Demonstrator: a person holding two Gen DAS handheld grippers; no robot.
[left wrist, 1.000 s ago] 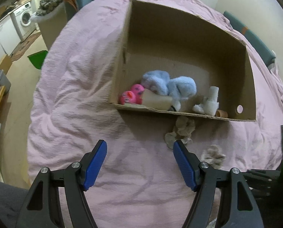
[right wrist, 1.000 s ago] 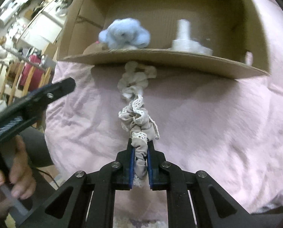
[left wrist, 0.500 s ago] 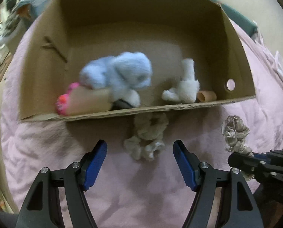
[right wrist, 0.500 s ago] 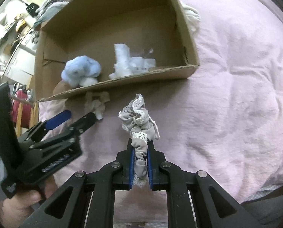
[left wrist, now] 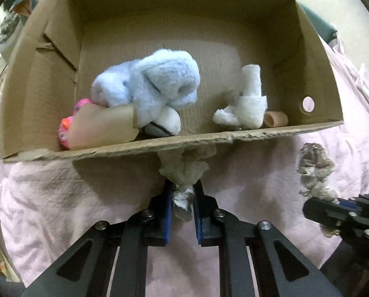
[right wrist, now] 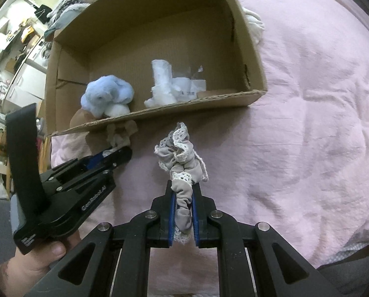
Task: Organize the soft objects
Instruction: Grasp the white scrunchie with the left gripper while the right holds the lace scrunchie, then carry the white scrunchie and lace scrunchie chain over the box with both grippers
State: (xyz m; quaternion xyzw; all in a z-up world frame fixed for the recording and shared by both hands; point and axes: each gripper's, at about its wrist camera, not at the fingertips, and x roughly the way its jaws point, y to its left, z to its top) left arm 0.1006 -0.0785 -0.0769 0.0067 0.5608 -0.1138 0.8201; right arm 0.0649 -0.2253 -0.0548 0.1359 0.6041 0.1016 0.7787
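Note:
An open cardboard box lies on a pink bedspread. Inside it are a light blue plush toy, a white soft toy and a pink toy. My left gripper is shut on a beige scrunchie that lies against the box's front wall. My right gripper is shut on a grey lace-trimmed scrunchie and holds it in front of the box. The grey scrunchie also shows at the right of the left wrist view.
A cardboard tube and a small tan roll lie in the box. A white cloth lies beyond the box's right wall. Kitchen furniture stands past the bed at the left.
My left gripper moved forward to the box and closed on the beige scrunchie. My right gripper has kept its hold on the grey scrunchie and hardly moved in the last half second.

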